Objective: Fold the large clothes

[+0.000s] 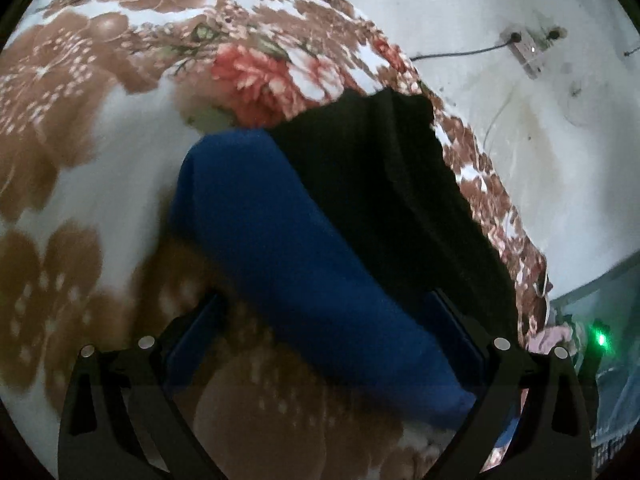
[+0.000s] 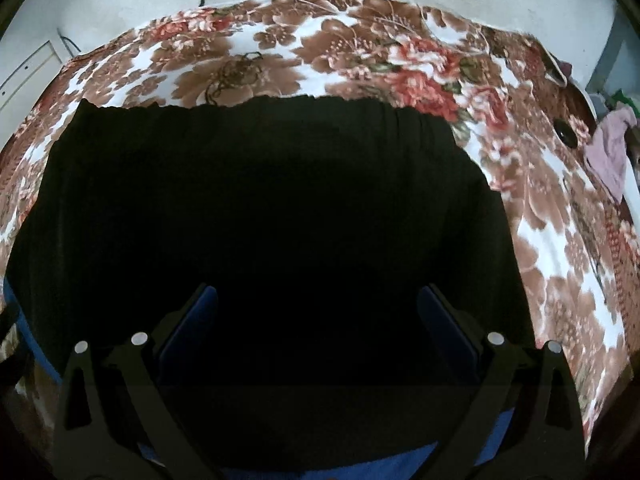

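A black garment point(image 2: 260, 216) lies flat on a floral bedspread point(image 2: 256, 60), with a blue garment point(image 1: 280, 248) under it, showing along its near edge point(image 2: 360, 468). In the left wrist view the blue cloth sticks out to the left of the black garment point(image 1: 384, 184). My left gripper point(image 1: 332, 300) is open just above the blue cloth's edge, with nothing between its fingers. My right gripper point(image 2: 316, 300) is open above the near part of the black garment and holds nothing.
The bed sits against a stained white wall point(image 1: 520, 120) with a socket and cable point(image 1: 524, 46). A pink cloth point(image 2: 612, 152) and clutter lie off the bed's right side. A green light point(image 1: 600, 338) glows beyond the bed edge.
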